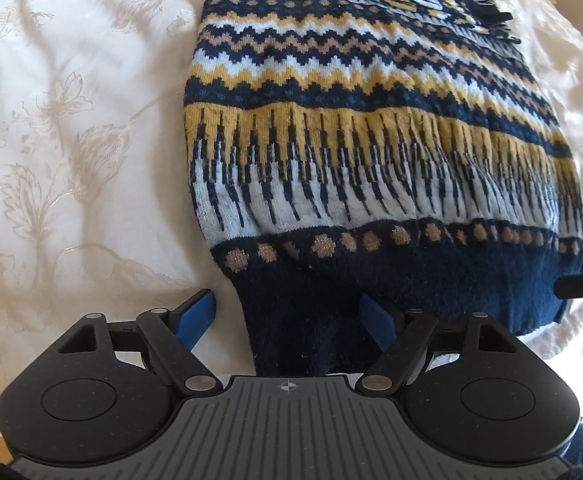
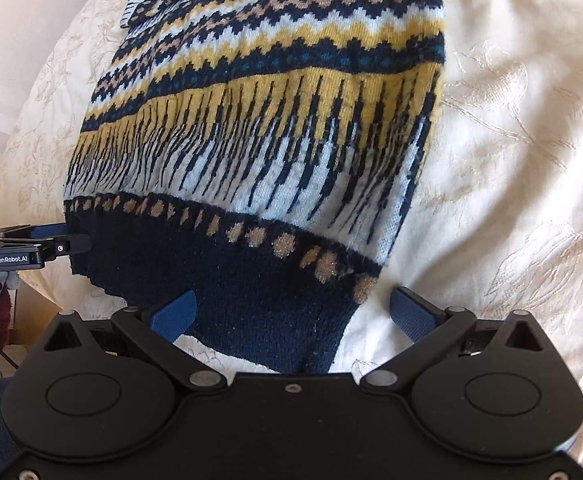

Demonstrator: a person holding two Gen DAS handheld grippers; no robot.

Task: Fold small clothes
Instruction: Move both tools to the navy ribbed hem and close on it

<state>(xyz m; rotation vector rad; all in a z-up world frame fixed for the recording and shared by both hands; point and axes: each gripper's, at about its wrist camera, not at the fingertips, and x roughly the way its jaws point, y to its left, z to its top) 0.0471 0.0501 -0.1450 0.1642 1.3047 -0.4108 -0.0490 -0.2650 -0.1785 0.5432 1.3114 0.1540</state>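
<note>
Navy hem of the patterned sweater (image 1: pixel 355 128) fills the gap between our left gripper (image 1: pixel 291 312), whose blue fingers (image 1: pixel 197 312) stand spread apart, one on the bedspread (image 1: pixel 71 140) just left of the hem, the other over the knit. We see the sweater lying flat on a cream, flower-embroidered bedspread, its zigzag bands of navy, mustard, tan and white running away from us, a sleeve folded across the far end. Our right gripper (image 2: pixel 295 308) likewise stands wide apart around the sweater's other hem corner, one finger over the navy rib, the other on bare bedspread. Each gripper shows at the edge of the other's view, beside the hem.
</note>
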